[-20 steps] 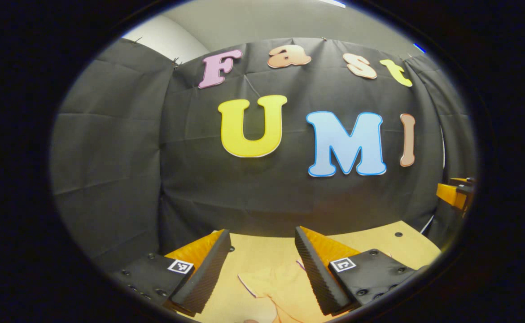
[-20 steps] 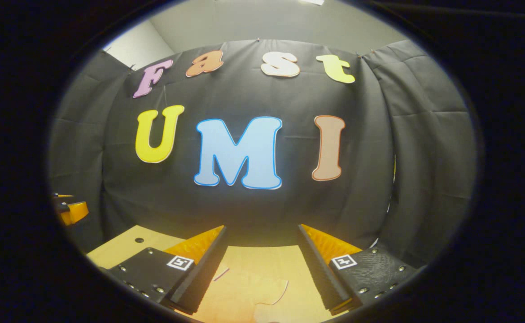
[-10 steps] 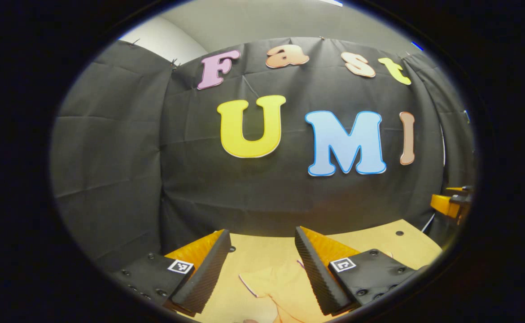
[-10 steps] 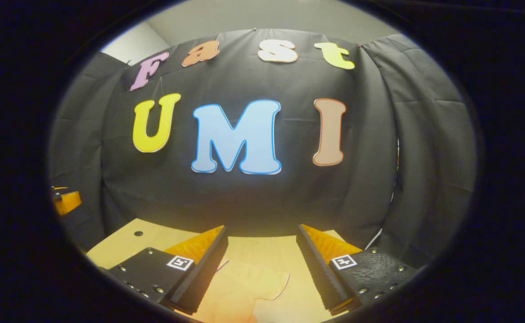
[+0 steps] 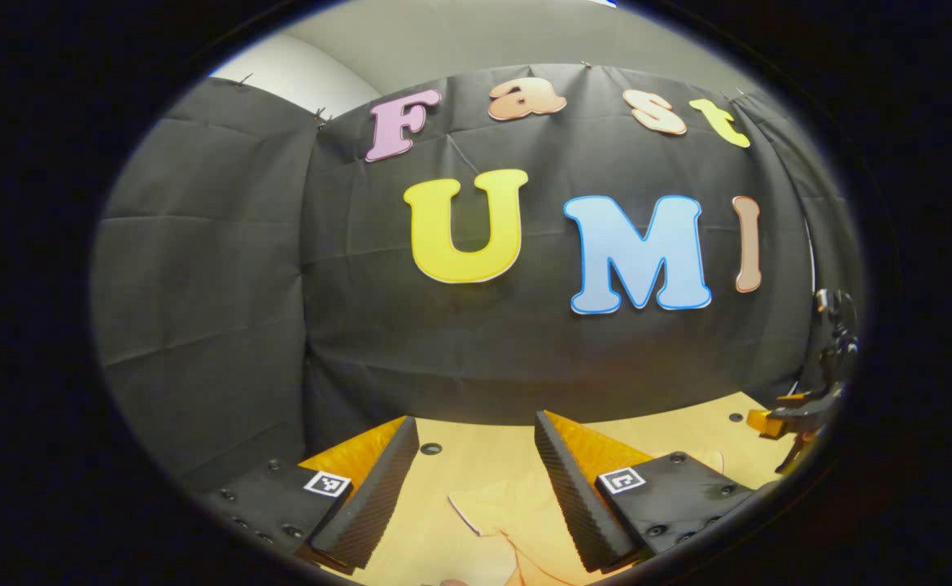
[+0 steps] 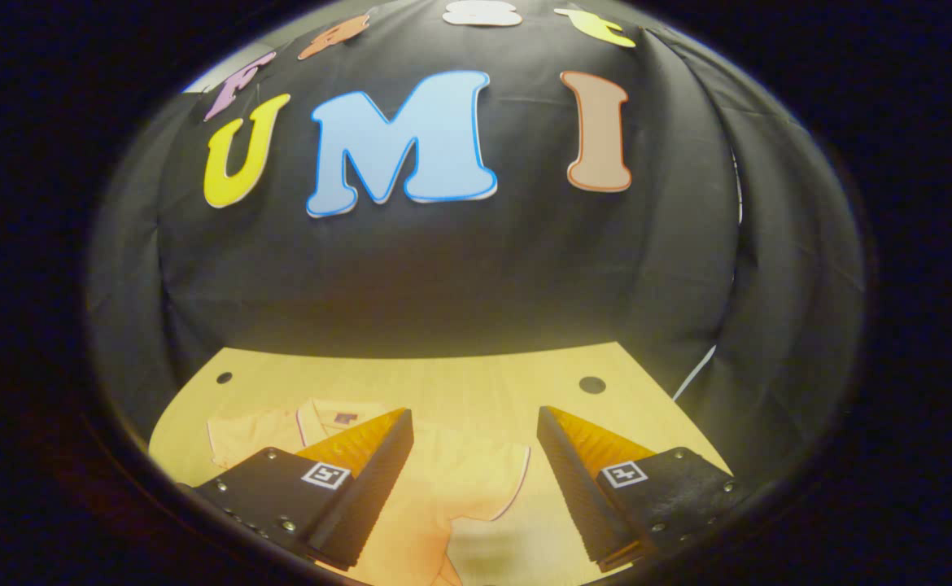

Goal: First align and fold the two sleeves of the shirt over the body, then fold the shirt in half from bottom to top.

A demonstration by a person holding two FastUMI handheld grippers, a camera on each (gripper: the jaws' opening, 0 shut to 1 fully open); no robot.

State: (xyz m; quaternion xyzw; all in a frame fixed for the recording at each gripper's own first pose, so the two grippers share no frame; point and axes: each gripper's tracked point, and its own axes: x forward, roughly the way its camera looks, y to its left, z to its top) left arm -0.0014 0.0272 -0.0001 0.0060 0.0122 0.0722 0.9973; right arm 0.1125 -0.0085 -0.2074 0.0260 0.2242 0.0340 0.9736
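A pale orange shirt (image 6: 443, 488) lies flat on the wooden table (image 6: 460, 378). In the right gripper view its collar (image 6: 325, 415) is at the far left and one short sleeve (image 6: 496, 480) reaches right between the fingers. My right gripper (image 6: 476, 431) hovers above that sleeve, open, with nothing between its fingers. In the left gripper view the other sleeve (image 5: 500, 513) lies below my left gripper (image 5: 476, 435), which is open and holds nothing. The right gripper (image 5: 801, 407) also shows far off at the right edge of the left gripper view.
Black cloth walls close the booth behind and beside the table. Round holes (image 6: 591, 384) (image 6: 224, 378) mark the table's far corners, and another hole (image 5: 430, 448) sits near the left gripper. A white cable (image 6: 700, 370) hangs by the table's right corner.
The right gripper has tipped downward, so much more of the table and shirt, including the collar, has come into its view. The left gripper has shifted only slightly.
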